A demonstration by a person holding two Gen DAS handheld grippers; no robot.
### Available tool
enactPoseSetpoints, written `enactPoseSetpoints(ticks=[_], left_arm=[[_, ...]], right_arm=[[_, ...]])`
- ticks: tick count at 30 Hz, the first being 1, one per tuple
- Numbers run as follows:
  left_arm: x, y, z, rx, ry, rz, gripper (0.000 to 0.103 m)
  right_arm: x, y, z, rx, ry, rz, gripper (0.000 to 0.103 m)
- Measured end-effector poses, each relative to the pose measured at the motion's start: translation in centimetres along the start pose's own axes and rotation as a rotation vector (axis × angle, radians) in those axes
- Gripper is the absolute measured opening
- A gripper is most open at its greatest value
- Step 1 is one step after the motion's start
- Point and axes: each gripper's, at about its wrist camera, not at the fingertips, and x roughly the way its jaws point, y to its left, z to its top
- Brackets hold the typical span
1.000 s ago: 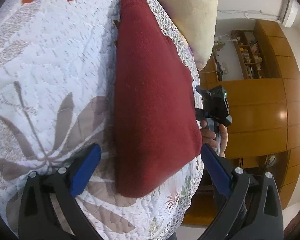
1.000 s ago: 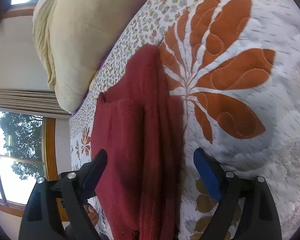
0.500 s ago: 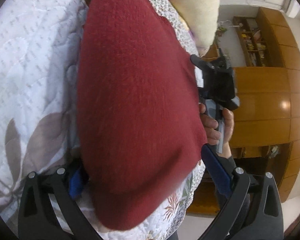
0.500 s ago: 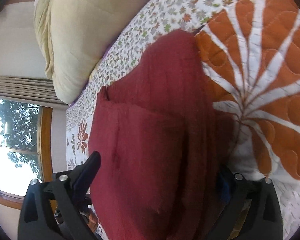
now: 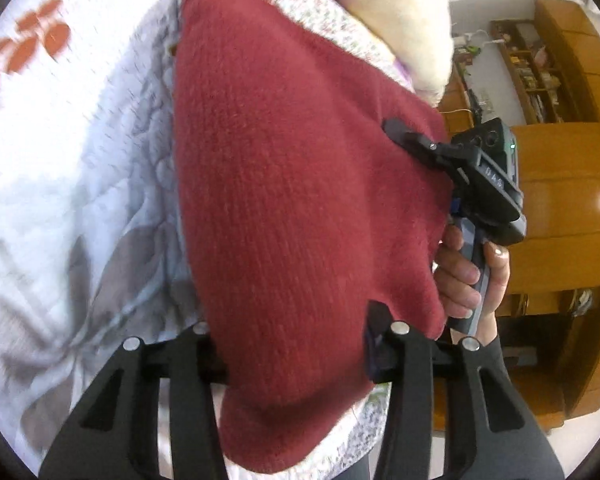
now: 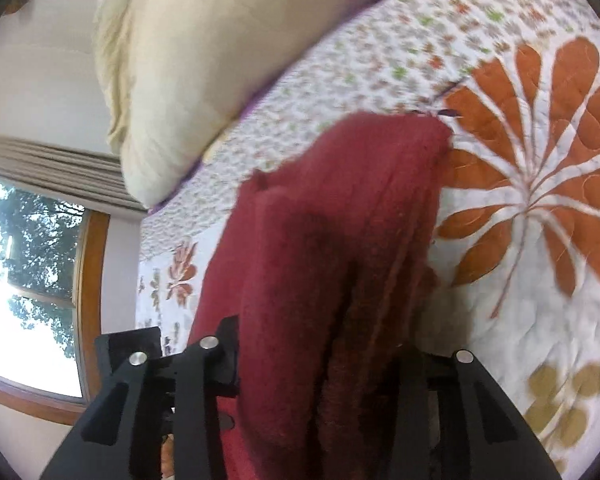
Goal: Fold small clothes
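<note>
Both tools are on the dark red knitted sweater (image 5: 300, 208) right now, the garment spread in folded layers across the quilted bedspread (image 5: 80, 184) with its big orange leaf print (image 6: 540, 128). The left tool (image 5: 296, 344) is clamped on the near edge of the sweater, knit bunched between its black fingers. The right tool (image 6: 324, 360) bites the sweater's layered edge the same way, thick folds of wool squeezed between its fingers. From the left camera, the right tool's tip presses onto the sweater's far side, a hand (image 5: 468, 276) wrapped round its handle just off the bed's edge. A cream pillow (image 6: 204, 64) sits beyond the sweater, near the window (image 6: 28, 280).
</note>
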Motion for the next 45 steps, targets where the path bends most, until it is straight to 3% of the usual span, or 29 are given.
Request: enactPoseSetpoints(ticks=[6, 11, 15, 17, 18, 22, 24, 25, 26, 28, 29, 31, 33, 36, 38, 39, 43, 45], left_arm=[[-6.9, 0.0, -5.7, 0.039, -0.029, 0.028, 0.042], [-12.9, 3.1, -13.3, 0.029, -0.048, 0.086, 0.042], [-14.7, 6.8, -18.6, -0.014, -0.049, 0.114, 0.043], [-14.3, 9.1, -20.2, -0.047, -0.050, 0.139, 0.050], [-14.1, 9.8, -20.7, -0.058, -0.050, 0.140, 0.063], [-13.7, 12.1, -21.8, -0.135, -0.132, 0.066, 0.082], [-14.9, 11.5, -21.9, -0.135, -0.181, 0.089, 0.086], [-16.4, 10.7, -22.4, -0.109, -0.255, 0.152, 0.087], [-17.8, 9.7, -23.0, -0.073, -0.324, 0.231, 0.088], [-20.1, 7.2, -24.9, 0.036, -0.434, 0.320, 0.091], [-20.9, 5.9, -26.2, 0.098, -0.470, 0.321, 0.091], [-21.4, 4.2, -28.5, 0.183, -0.490, 0.221, 0.092], [-20.8, 3.0, -29.9, 0.244, -0.478, 0.131, 0.093], [-19.2, 3.4, -30.8, 0.288, -0.443, 0.102, 0.093], [-17.5, 4.1, -29.9, 0.263, -0.394, 0.090, 0.093], [-16.9, 4.3, -30.0, 0.254, -0.383, 0.089, 0.093], [-14.1, 6.5, -29.0, 0.174, -0.312, 0.079, 0.093], [-14.1, 6.7, -28.5, 0.164, -0.300, 0.059, 0.093]], right_arm=[[0.6, 5.4, -4.6, -0.038, 0.009, 0.107, 0.038], [5.2, 9.4, -11.6, -0.066, 0.089, 0.191, 0.038], [10.2, 10.7, -17.4, -0.058, 0.168, 0.234, 0.038], [12.3, 10.1, -19.6, -0.030, 0.200, 0.235, 0.039], [13.0, 9.6, -20.3, -0.017, 0.191, 0.217, 0.045], [11.9, 8.8, -21.3, 0.043, 0.142, 0.152, 0.085], [8.7, 8.9, -21.3, 0.047, 0.068, 0.098, 0.091], [7.5, 9.0, -21.5, 0.041, 0.043, 0.070, 0.091], [5.9, 9.1, -21.8, 0.032, 0.003, 0.052, 0.090], [3.7, 10.5, -22.4, -0.022, -0.038, 0.051, 0.070], [3.3, 11.0, -22.8, -0.044, -0.032, 0.052, 0.064], [3.9, 12.4, -23.5, -0.104, -0.023, 0.027, 0.047], [5.2, 12.9, -23.7, -0.127, -0.007, 0.022, 0.037], [5.7, 11.5, -23.7, -0.117, 0.001, 0.037, 0.036], [6.4, 11.7, -23.7, -0.118, 0.002, 0.034, 0.012], [6.4, 12.2, -23.5, -0.130, -0.010, 0.030, 0.008], [4.8, 12.6, -23.1, -0.158, -0.139, 0.016, 0.007], [7.3, 10.5, -22.3, -0.091, -0.062, -0.022, 0.008]])
